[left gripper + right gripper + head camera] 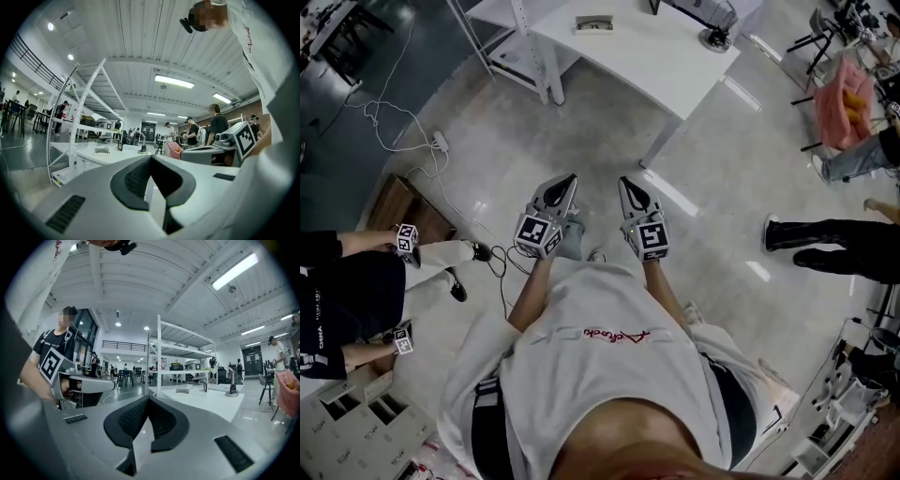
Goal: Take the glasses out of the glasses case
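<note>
A small grey glasses case [594, 24] lies closed on the white table [656, 56], far ahead of me. It also shows as a low grey box [101, 150] in the left gripper view and, in the right gripper view, as the same case [182, 390] on the tabletop. My left gripper [569, 180] and right gripper [624, 182] are held side by side in front of my chest, pointing level toward the table and well short of it. The left gripper's jaws [150, 157] meet at the tips with nothing between them. The right gripper's jaws [148, 398] are likewise closed and empty.
A white shelf frame [530, 47] stands at the table's left end and a black stand [715, 37] sits on the table. A cable and power strip [441, 142] lie on the floor at left. Another person [356, 300] sits at left; someone's legs [825, 239] stretch in from the right.
</note>
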`<state>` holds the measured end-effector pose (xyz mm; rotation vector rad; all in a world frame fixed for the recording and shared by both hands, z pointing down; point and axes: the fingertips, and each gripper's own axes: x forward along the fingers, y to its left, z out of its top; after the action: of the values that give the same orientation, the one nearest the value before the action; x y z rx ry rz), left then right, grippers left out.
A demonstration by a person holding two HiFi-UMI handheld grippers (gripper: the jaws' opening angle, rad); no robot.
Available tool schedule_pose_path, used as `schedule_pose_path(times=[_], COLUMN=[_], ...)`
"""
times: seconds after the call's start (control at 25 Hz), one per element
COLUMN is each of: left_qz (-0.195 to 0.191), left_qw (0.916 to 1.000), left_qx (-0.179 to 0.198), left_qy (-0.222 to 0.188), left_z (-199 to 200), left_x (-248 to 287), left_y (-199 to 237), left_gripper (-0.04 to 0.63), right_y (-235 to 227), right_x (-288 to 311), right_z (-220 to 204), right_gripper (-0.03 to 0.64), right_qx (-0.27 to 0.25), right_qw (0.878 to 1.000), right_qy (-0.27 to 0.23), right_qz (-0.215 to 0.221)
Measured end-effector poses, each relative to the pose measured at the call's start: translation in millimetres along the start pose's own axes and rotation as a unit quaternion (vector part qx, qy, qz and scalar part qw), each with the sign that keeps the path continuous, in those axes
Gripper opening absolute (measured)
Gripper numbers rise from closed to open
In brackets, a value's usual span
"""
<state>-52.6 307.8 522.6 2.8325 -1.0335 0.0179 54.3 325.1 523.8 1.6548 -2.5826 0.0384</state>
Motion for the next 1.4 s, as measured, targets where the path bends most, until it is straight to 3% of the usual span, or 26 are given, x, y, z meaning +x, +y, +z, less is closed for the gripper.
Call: schedule_pose_path(times=[0.52, 1.4], left_qz=[-0.009, -0.034], left_qw=[0.9999, 0.9993], left_qx=[-0.007, -0.013], left_qy=[-0.012, -0.013], left_z=[1.9, 44.6], left_x=[75.4, 223.3], left_y=[62.7, 285.4], left_gripper=[0.023, 0.023], right_y=[-50.5, -127.6], right_x=[79.6, 336.3], right_z=[-3.5, 28.6], right_gripper=[-0.003, -0.003], right_qx=[-0.017, -0.027], right_qw=[1.0, 0.999], right_qy=[0.005, 0.015], right_qz=[-0.001, -0.008])
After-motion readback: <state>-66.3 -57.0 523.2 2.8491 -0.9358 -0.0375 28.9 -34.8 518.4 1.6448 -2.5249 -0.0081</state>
